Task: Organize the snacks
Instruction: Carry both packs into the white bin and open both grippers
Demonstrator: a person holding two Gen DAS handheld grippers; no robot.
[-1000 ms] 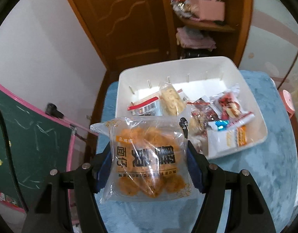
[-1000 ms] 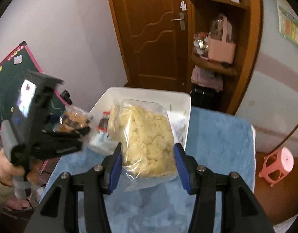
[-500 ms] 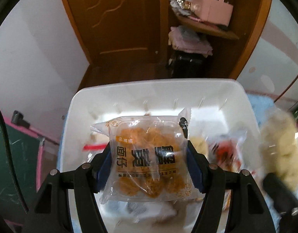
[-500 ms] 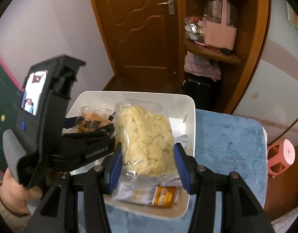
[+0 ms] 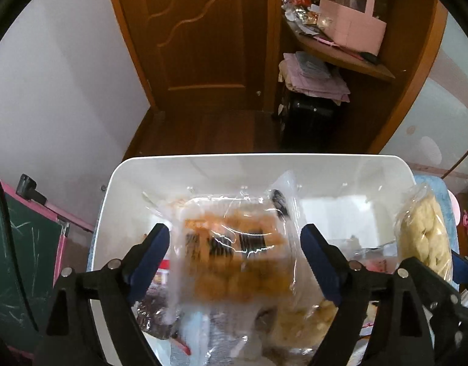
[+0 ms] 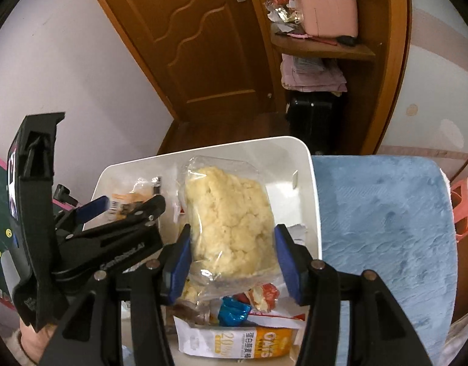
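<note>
Left wrist view: the left hand-held gripper (image 5: 234, 262) stands spread open over the white rectangular plastic bin (image 5: 203, 167), the blurred clear bag of orange-brown snacks (image 5: 237, 262) loose between its blue pads. The right hand-held gripper (image 6: 233, 256) clamps a clear bag of pale yellow crumbly snack (image 6: 231, 219) above the bin's right rim, beside bare blue plush counter (image 6: 386, 228).

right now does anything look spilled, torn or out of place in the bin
Nothing spilled or torn. The orange snack pack is blurred between the open left gripper fingers, apparently dropping into the white bin.
</note>
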